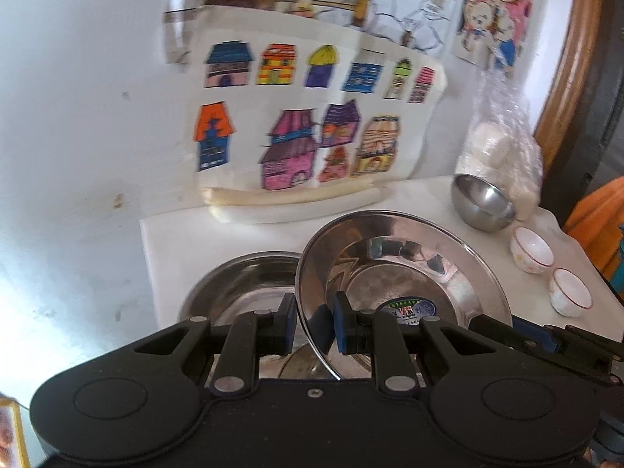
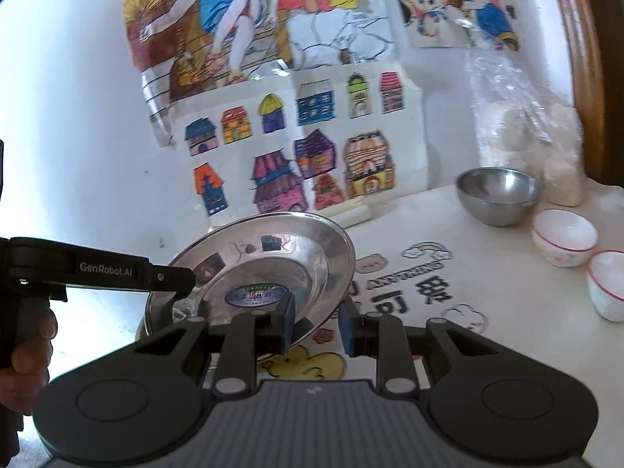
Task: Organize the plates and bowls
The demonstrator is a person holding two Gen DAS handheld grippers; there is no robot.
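- We held the steel plate [image 1: 401, 269] between two grippers, tilted and lifted off the white tabletop [image 1: 187, 241].
- Our left gripper [image 1: 314, 321] was narrowed onto the plate's near rim, one blue pad on each face of the edge.
- Our right gripper [image 2: 318, 321] pinched the same plate [image 2: 273, 261] at its rim, the left pad pressed to the inside; the right pad sat just beside the edge, and we could not tell whether it touched.
- From the right wrist view, the left gripper [image 2: 187, 279] reached in from the left onto the plate's far side, with a hand [image 2: 27, 351] wrapped around its handle.
- A second steel plate [image 1: 241, 284] lay flat on the tabletop, just behind and left of the left gripper, beneath the raised one.
- Ahead and to the right of both grippers stood a small steel bowl [image 2: 497, 195], and nearer to us, two white bowls with red rims [image 2: 563, 236] [image 2: 608, 282].
- Behind the steel bowl, a clear bag [image 2: 526, 124] leaned near the wall with coloured drawings [image 2: 296, 156].
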